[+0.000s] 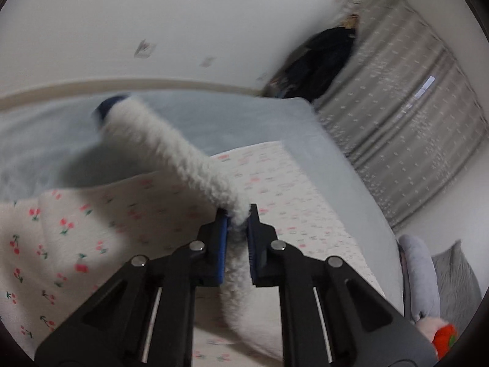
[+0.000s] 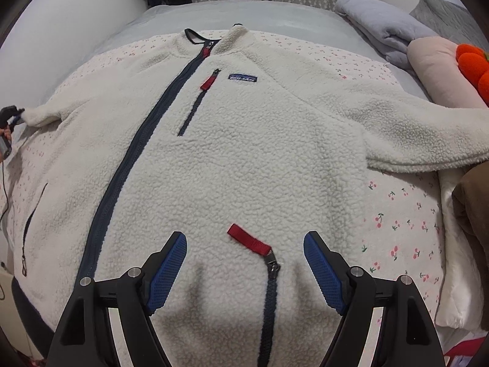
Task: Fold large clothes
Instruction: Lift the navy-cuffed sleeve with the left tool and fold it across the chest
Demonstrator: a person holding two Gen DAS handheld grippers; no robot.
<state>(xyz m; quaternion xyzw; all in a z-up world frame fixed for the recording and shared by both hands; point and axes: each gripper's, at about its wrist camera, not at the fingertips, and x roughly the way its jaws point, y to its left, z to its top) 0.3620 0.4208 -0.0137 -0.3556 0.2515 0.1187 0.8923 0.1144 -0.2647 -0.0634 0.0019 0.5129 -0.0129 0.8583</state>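
Fleece jacket [image 2: 244,153] bears a blue chest label [image 2: 243,78], writing seemingly illegible.

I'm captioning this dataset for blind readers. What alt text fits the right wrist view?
A white fleece jacket lies zipped and face up on a cherry-print sheet, with the open right gripper above its hem. At the left edge, the left gripper pinches one sleeve.

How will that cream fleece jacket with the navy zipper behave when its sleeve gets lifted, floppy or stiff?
Probably floppy: the sleeve clamped in the left gripper droops below the pads. The thick pile suggests a secure, non-slippery grip. The cream fleece jacket lies spread wide on the cherry-print blanket, so it will likely drag.
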